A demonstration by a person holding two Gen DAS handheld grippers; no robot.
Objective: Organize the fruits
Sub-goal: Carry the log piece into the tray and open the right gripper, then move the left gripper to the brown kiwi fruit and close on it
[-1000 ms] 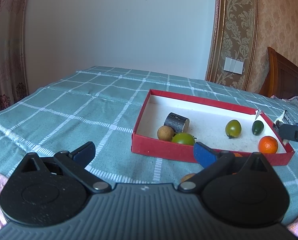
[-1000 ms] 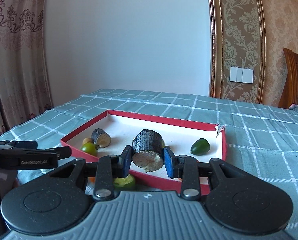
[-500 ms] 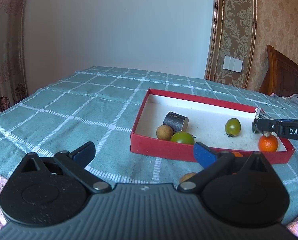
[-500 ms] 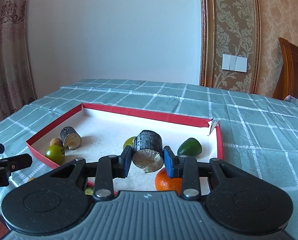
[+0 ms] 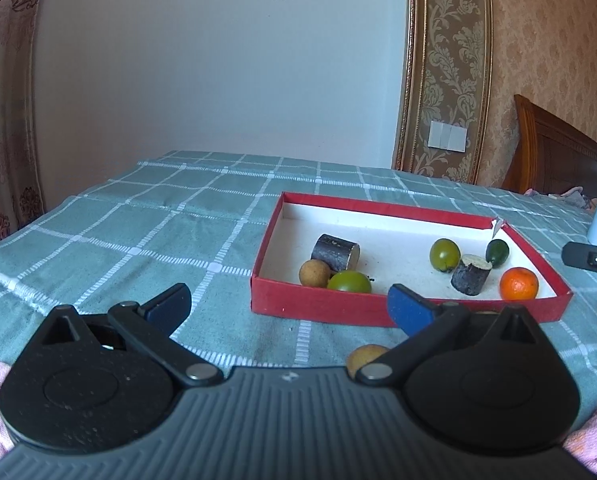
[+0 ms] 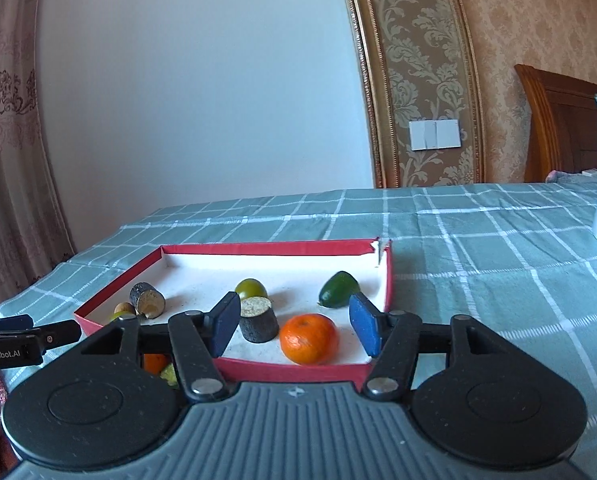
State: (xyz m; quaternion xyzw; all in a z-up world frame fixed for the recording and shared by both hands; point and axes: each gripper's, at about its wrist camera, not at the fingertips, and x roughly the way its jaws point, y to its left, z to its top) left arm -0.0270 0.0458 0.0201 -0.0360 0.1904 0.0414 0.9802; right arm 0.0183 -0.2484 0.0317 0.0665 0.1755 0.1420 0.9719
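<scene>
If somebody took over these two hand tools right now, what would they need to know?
Right gripper: fingers opening, nothing pressed between them; it has just let go of the dark stump, which stands in the red box beside the orange.
Left gripper: open, empty, short of the box.
Already in the box: another stump, a brown fruit, three green fruits.
Left: a brown fruit lies on the cloth by the left gripper; more pieces sit in front of the box.

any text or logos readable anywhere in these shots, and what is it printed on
"GenRobot.AI": white lettering on the side of the left gripper, seen at the left edge of the right wrist view.
A small emblem on each gripper's grey body is too small to read.
No other text shows.
</scene>
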